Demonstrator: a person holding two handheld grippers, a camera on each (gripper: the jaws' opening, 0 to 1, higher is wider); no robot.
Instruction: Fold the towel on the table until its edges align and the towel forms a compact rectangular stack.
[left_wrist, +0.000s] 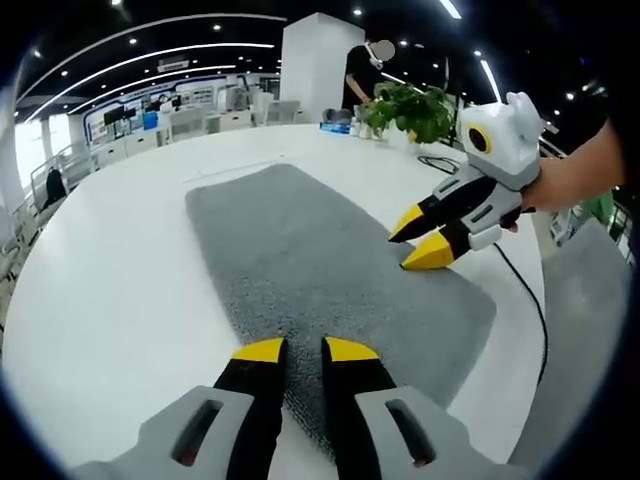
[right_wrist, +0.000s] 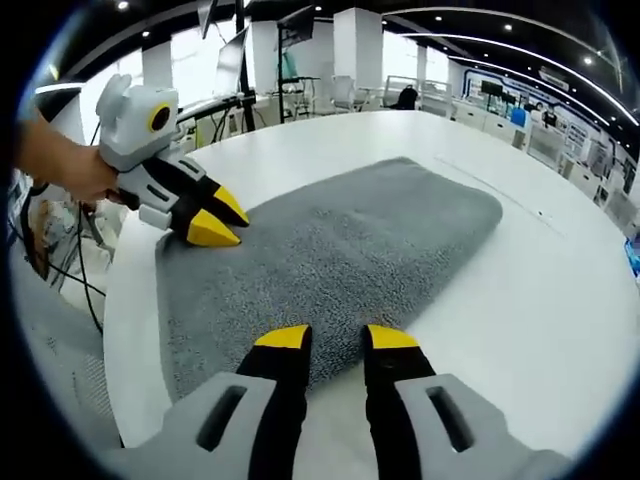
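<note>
A grey towel (left_wrist: 330, 270) lies flat as a long rectangle on the round white table (left_wrist: 120, 290). My left gripper (left_wrist: 305, 350) hovers open over one short end of it, with nothing between the jaws. From the right, my right gripper (left_wrist: 415, 245) comes in with its yellow fingertips (left_wrist: 430, 255) apart, just above the towel's long edge. In the right gripper view the towel (right_wrist: 360, 240) stretches away from my open right gripper (right_wrist: 337, 340), which sits at the towel's near edge. The left gripper (right_wrist: 222, 224) rests at the towel's left corner, held by a hand.
A potted plant (left_wrist: 415, 108) and small items stand at the table's far side, with a person (left_wrist: 362, 70) behind them. A black cable (left_wrist: 525, 290) runs across the table to the right of the towel. The table edge (right_wrist: 125, 330) is close by.
</note>
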